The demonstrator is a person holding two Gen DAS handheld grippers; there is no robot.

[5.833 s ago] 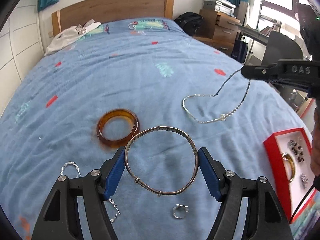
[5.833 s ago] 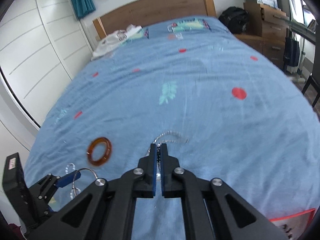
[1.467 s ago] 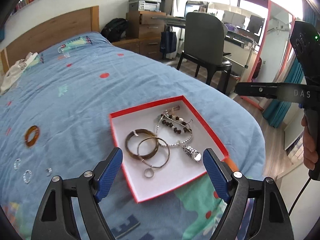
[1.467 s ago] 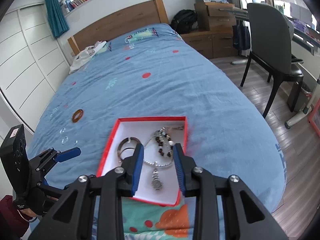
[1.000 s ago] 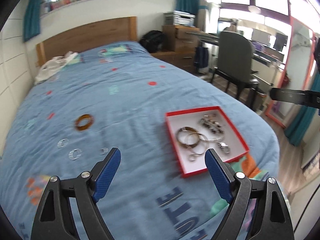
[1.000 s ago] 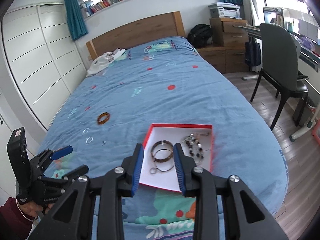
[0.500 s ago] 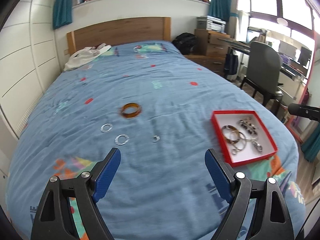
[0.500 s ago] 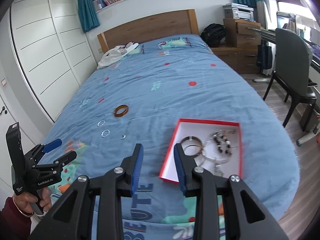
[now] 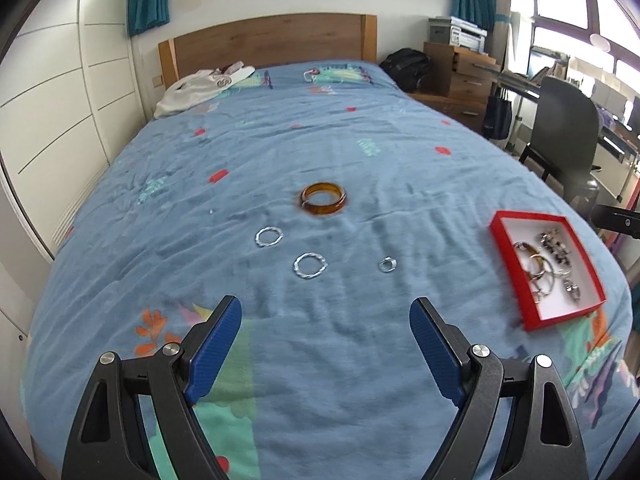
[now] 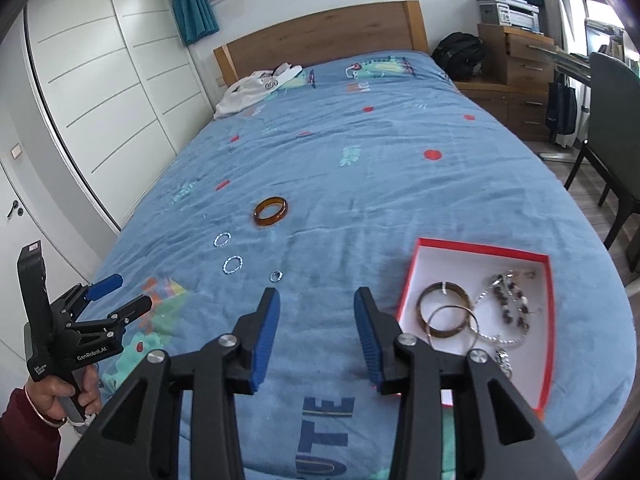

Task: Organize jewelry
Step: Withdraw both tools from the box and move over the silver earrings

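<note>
On the blue bedspread lie an amber bangle (image 9: 322, 198) (image 10: 271, 211), two silver hoops (image 9: 269, 236) (image 9: 309, 265) and a small silver ring (image 9: 387, 265) (image 10: 276, 276). A red box (image 9: 505, 264) (image 10: 408, 280) at the right holds two bangles (image 10: 444, 312), a bead string and a chain. My left gripper (image 9: 325, 320) hangs wide open and empty, short of the hoops; it also shows at the far left as the left gripper (image 10: 118, 292). My right gripper (image 10: 316, 300) is empty, its jaws opening, just left of the box.
A white garment (image 9: 202, 86) lies by the wooden headboard (image 9: 268, 42). White wardrobe doors (image 10: 100, 92) run along the left of the bed. A dark chair (image 9: 568, 136), a wooden dresser (image 10: 516, 60) and a black bag (image 10: 460, 54) stand to the right. A hand (image 10: 60, 396) holds the left gripper's handle.
Both views have swung left from the red box toward the loose jewelry, which looks closer. The right gripper's jaws stand wider apart than before. The left gripper's jaws are unchanged.
</note>
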